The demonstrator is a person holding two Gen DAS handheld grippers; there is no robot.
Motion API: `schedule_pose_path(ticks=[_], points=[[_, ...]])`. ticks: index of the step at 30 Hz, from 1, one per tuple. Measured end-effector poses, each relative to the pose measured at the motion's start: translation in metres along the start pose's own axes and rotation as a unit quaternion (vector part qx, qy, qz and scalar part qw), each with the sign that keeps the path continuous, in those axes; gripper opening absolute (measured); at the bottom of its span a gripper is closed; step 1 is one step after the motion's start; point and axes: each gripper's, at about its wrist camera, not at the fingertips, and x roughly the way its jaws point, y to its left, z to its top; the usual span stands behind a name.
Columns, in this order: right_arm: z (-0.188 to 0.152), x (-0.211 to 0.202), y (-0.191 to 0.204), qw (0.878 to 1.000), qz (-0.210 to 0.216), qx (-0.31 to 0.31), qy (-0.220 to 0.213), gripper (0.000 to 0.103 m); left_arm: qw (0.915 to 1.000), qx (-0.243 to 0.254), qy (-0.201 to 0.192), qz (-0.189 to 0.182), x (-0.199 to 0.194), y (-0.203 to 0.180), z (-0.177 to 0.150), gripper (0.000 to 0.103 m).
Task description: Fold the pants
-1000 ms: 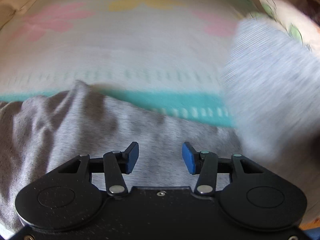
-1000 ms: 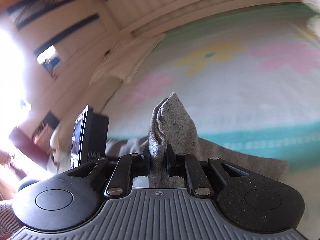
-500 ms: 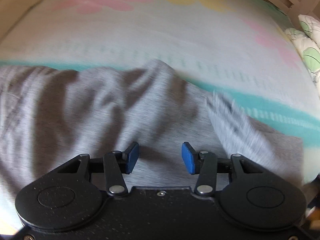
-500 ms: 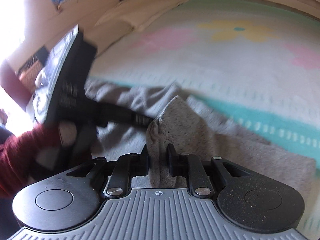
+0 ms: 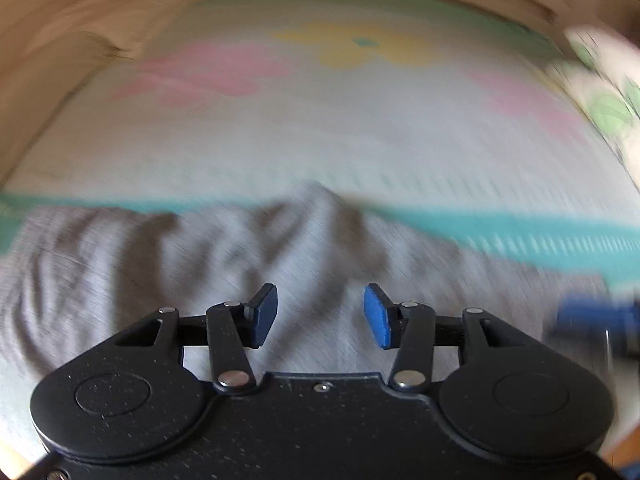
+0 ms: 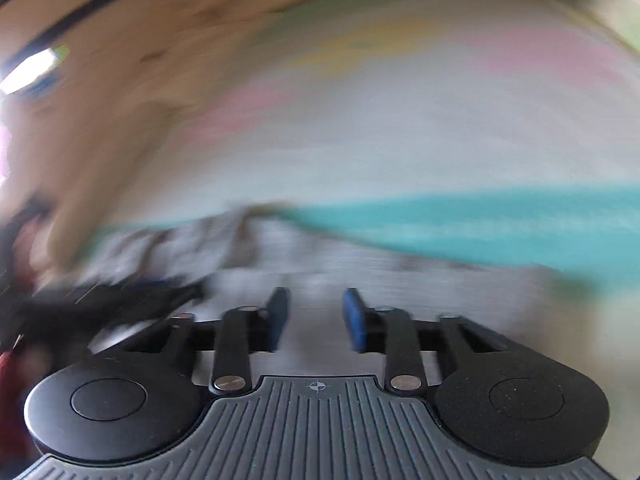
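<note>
The grey pants (image 5: 248, 256) lie rumpled on a flowered bedspread (image 5: 320, 128) with a teal stripe, inside a wooden bed frame (image 5: 60, 40). The left tongs (image 5: 320, 316) hang apart above the cloth, gripping nothing. The right tongs (image 6: 316, 318) have just been opening; nothing sits between their blue pads, and the pants lie below them.

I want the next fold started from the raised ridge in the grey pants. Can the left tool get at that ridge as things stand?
Probably yes. The left tool hangs open and empty over the pants, and the ridge lies straight ahead with only flat cloth between. The right tool sits off to the side, out of that path.
</note>
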Motion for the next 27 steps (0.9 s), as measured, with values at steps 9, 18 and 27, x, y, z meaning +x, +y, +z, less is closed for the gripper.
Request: schedule_pose_path(ticks=[9, 18, 27], points=[[-0.014, -0.005, -0.068, 0.988, -0.073, 0.126, 0.046, 0.019, 0.9952, 0.084, 0.048, -0.015, -0.005, -0.025, -0.059, 0.057], [0.003, -0.001, 0.03, 1.0, 0.018, -0.005, 0.005, 0.019, 0.9987, 0.022, -0.008, 0.045, -0.025, 0.039, -0.049, 0.058], [-0.009, 0.062, 0.139, 0.984, 0.083, -0.13, 0.086, 0.013, 0.9804, -0.17, -0.026, 0.097, -0.045, 0.169, -0.043, 0.06]])
